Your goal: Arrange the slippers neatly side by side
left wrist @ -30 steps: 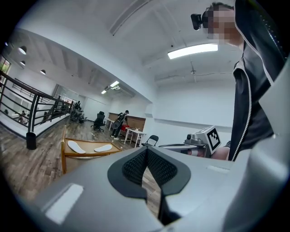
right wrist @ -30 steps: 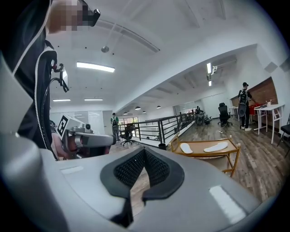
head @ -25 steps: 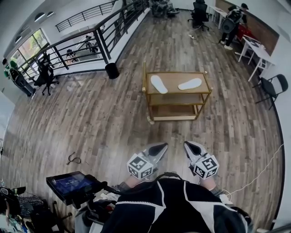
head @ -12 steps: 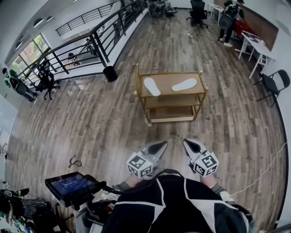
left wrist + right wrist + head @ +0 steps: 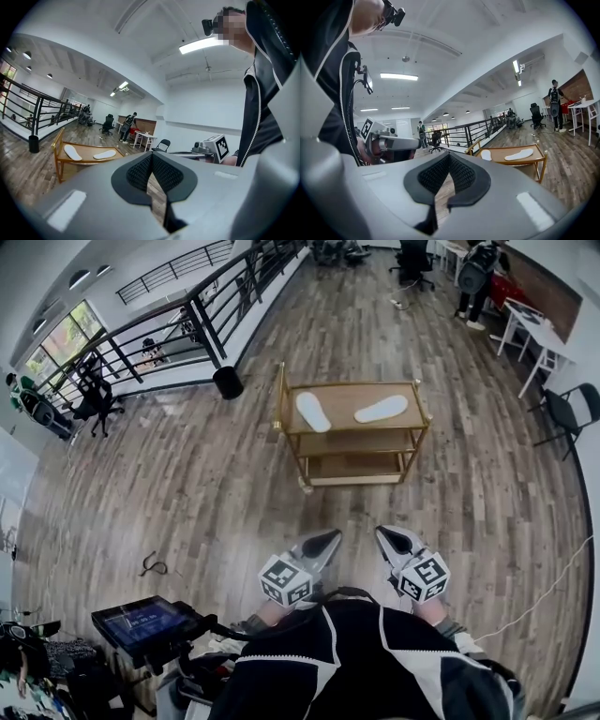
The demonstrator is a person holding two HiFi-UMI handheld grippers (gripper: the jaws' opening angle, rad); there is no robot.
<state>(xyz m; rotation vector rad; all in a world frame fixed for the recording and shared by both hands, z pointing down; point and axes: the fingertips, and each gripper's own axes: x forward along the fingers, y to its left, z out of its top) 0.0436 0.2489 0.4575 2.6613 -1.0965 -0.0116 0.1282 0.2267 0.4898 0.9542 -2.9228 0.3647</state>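
The two white slippers lie on the top shelf of a gold-framed, three-tier wooden bench (image 5: 349, 397) out on the plank floor, well ahead of the person. The left slipper (image 5: 314, 412) lies slanted, its far end leaning left. The right slipper (image 5: 381, 410) lies almost crosswise, its right end a little farther away. They are apart, with bare wood between them, and their near ends angle toward each other.

Both tools are held close in front of the person's chest, well short of the bench. The left gripper (image 5: 326, 542) is clenched with nothing in it, its ribbed black pads (image 5: 140, 171) pressed together at the tips. The right gripper (image 5: 390, 540) is the same: closed and empty.

A black bin (image 5: 228, 382) stands by the railing (image 5: 202, 329) to the far left of the bench. A dark screen (image 5: 145, 622) sits at the near left.
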